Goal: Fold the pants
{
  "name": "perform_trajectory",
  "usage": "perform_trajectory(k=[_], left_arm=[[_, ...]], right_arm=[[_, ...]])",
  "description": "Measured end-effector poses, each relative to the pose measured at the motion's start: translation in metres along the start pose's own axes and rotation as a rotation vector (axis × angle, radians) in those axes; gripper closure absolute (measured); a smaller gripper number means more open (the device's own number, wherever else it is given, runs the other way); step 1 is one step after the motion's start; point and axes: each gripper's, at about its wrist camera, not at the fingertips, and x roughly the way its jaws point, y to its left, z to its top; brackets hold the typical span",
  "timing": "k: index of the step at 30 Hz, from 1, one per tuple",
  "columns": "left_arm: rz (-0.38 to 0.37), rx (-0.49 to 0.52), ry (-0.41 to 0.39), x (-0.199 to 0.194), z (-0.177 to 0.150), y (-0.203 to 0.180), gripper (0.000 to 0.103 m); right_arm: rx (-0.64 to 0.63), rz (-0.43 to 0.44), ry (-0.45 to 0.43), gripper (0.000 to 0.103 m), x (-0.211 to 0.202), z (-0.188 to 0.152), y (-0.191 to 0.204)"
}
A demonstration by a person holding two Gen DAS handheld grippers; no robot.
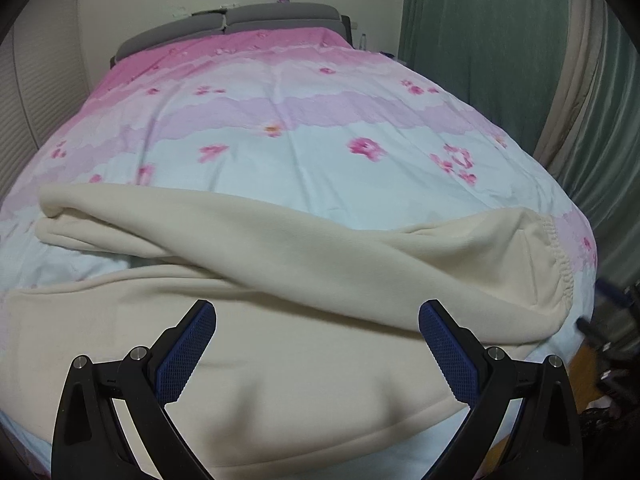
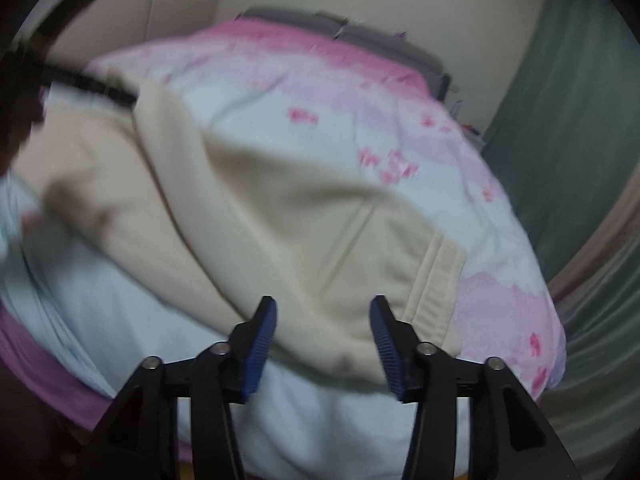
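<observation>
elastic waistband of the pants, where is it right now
In the left wrist view the gathered elastic waistband sits at the right end of the cream pants, near the right edge of the floral bedspread, beyond the open left gripper.

A home bedroom: floral-quilted bed (image 1: 280, 120), grey headboard (image 1: 240, 20), green curtains (image 1: 480, 60).

Right gripper (image 2: 323, 334) at 6 o'clock, jaws apart, empty; cream pants (image 2: 256, 208) centre on floral bedspread (image 2: 400, 128); green curtain (image 2: 568, 120) 3 o'clock.
</observation>
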Motion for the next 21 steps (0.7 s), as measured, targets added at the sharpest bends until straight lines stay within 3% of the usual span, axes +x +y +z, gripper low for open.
perform_trajectory(k=[5, 8, 16, 21], left_arm=[[0.001, -0.050, -0.046, -0.012, 0.000, 0.066, 0.000], [-0.016, -0.124, -0.073, -0.008, 0.008, 0.117, 0.000], [-0.057, -0.192, -0.076, 0.025, 0.025, 0.202, 0.019], [-0.125, -0.249, -0.035, 0.063, 0.026, 0.227, 0.032]], right_arm=[[0.126, -0.020, -0.123, 0.042, -0.028, 0.041, 0.038], [0.213, 0.029, -0.160, 0.042, -0.021, 0.069, 0.071], [0.426, 0.117, -0.180, 0.041, 0.023, 0.124, 0.155], [0.414, 0.144, -0.186, 0.041, 0.037, 0.139, 0.186]])
